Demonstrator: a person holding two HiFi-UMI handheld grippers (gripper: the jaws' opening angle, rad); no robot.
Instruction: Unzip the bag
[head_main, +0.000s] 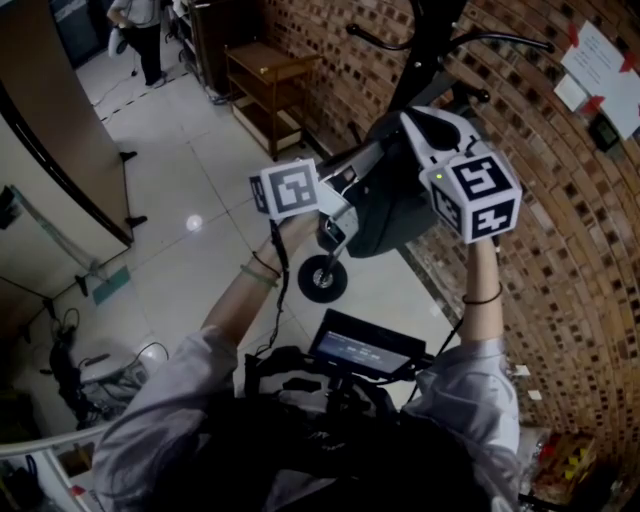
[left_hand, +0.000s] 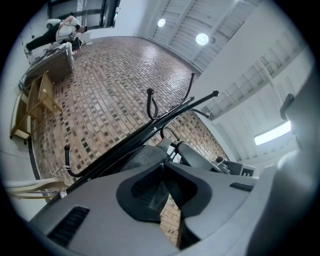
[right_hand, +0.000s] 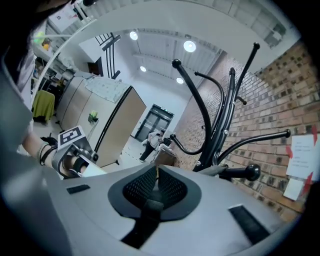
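A dark grey bag (head_main: 395, 222) hangs from a black coat stand (head_main: 430, 45) against the brick wall. My left gripper (head_main: 345, 218) comes at the bag from the left. In the left gripper view that gripper (left_hand: 161, 166) is shut, with a fold of the bag's grey fabric (left_hand: 150, 192) pinched between its pads. My right gripper (head_main: 400, 125) is raised at the bag's top right. In the right gripper view its jaws (right_hand: 157, 175) stand nearly together on a thin dark zipper pull (right_hand: 150, 207). The left gripper's marker cube (right_hand: 71, 137) shows there at the left.
The brick wall (head_main: 560, 260) runs along the right, with papers (head_main: 600, 60) pinned to it. A wooden shelf unit (head_main: 265, 85) stands farther along the wall. A small black wheel (head_main: 322, 278) sits on the tiled floor below the bag. A person (head_main: 140, 30) stands far off.
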